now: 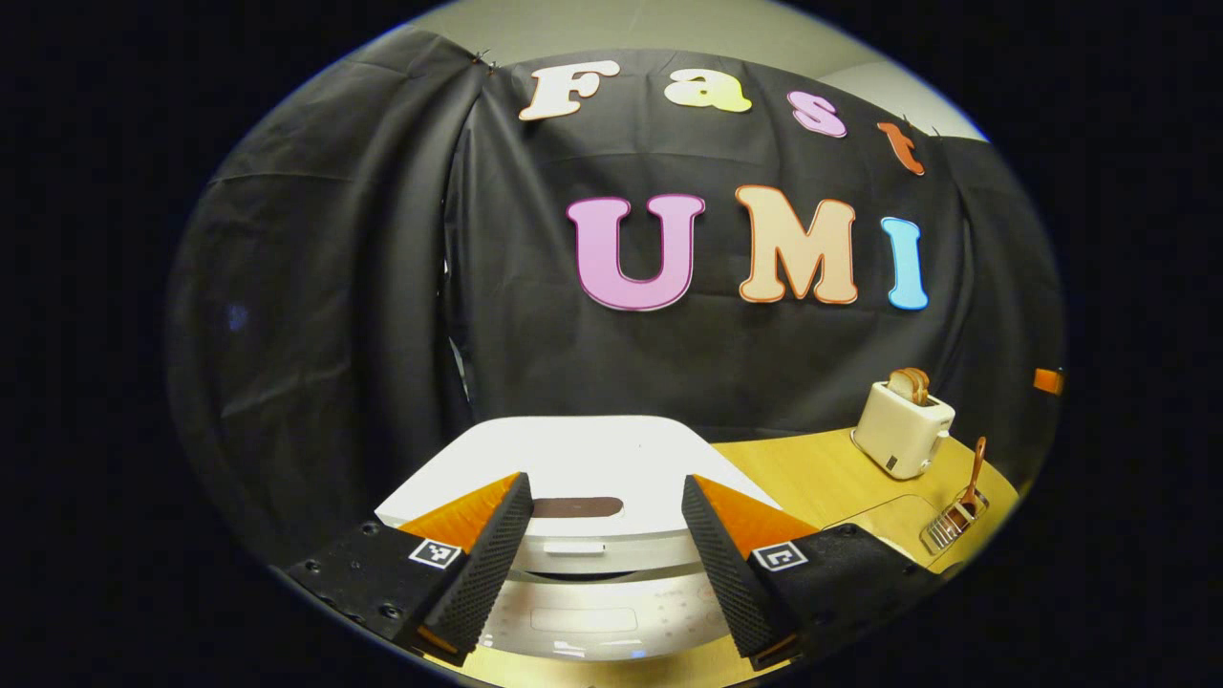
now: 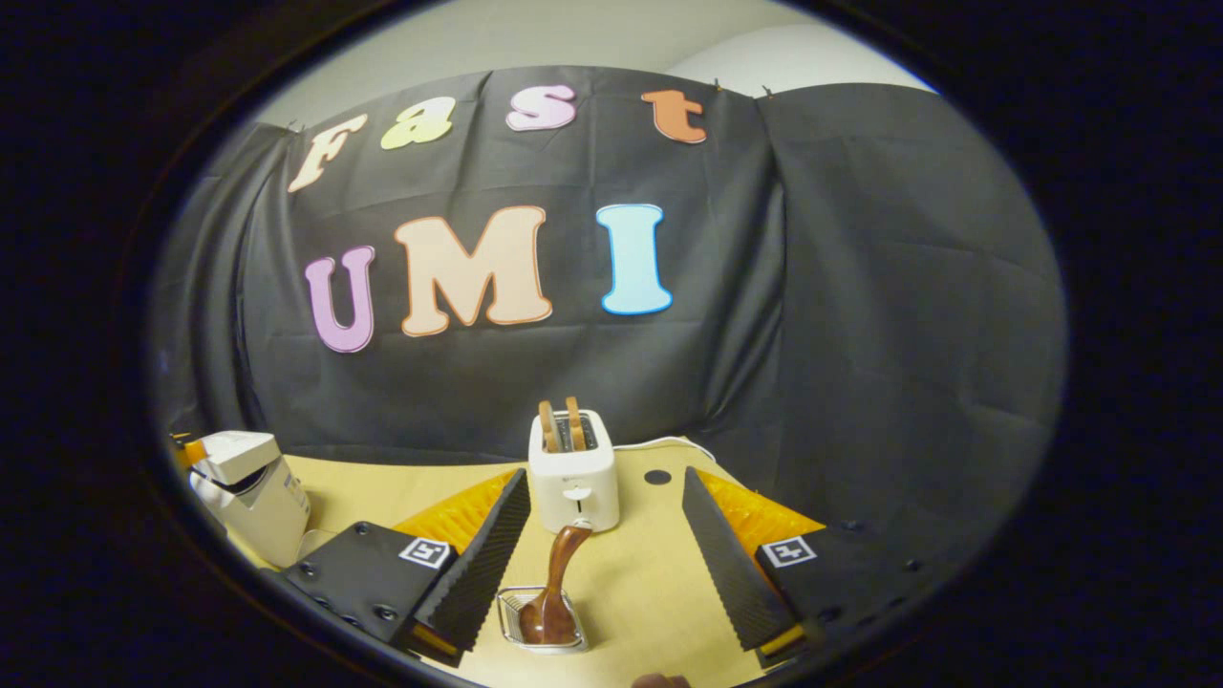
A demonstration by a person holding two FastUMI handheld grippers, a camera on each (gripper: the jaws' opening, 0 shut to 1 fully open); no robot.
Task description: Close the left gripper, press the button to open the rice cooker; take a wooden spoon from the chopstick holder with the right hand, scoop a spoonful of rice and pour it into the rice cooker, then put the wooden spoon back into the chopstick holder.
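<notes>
The opening step was in hand: the white rice cooker point(image 1: 573, 459) sat lid down at six o'clock in the left gripper view, directly ahead of the left gripper point(image 1: 607, 564), whose jaws stood wide apart and empty. As I judged it, the next move called for those jaws to be brought together and then driven onto the cooker's release button, which I could not pick out for certain. The right gripper point(image 2: 605, 573) was likewise spread and empty, with the wire chopstick holder point(image 2: 541, 621) between its fingers at six o'clock and the wooden spoon point(image 2: 556, 585) standing tilted in it. In the right gripper view the cooker point(image 2: 250, 492) lay at eight o'clock. The surface was a pale wooden table point(image 2: 650, 583) before black cloth, with a white toaster point(image 2: 573, 473) holding two slices behind the holder.
</notes>
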